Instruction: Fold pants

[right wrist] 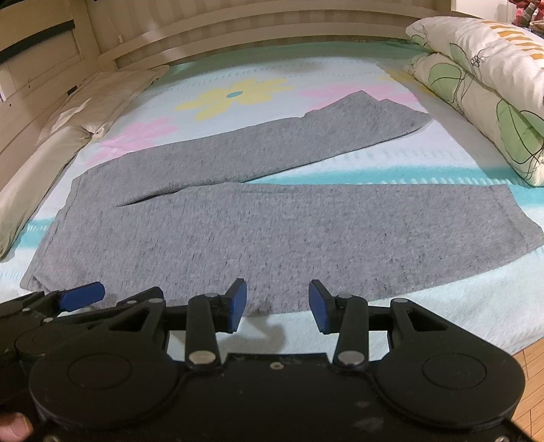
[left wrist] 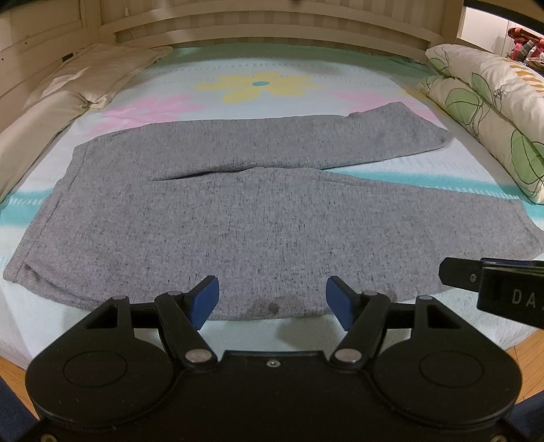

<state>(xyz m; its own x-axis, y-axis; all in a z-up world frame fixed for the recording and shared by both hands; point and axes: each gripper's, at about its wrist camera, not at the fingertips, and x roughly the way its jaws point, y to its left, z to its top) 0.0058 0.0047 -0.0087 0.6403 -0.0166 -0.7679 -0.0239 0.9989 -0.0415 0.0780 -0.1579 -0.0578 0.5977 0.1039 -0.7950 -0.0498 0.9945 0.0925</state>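
Observation:
Grey speckled pants [left wrist: 238, 217] lie flat across the bed, waistband to the left and both legs running to the right, slightly spread. They also show in the right wrist view [right wrist: 258, 231]. My left gripper [left wrist: 272, 297] is open and empty, hovering over the near edge of the pants. My right gripper [right wrist: 277, 302] is open and empty, also just above the near edge. The right gripper's body shows at the right edge of the left wrist view [left wrist: 493, 282]. The left gripper's blue fingertip [right wrist: 83, 294] shows at lower left in the right wrist view.
The bed sheet [left wrist: 258, 85] has flower prints and teal stripes. Beige pillows [left wrist: 68, 91] lie at the left. A folded floral quilt [left wrist: 493, 102] lies at the right. A slatted headboard [left wrist: 272, 23] stands behind. Wooden floor [right wrist: 530, 374] shows at the near right.

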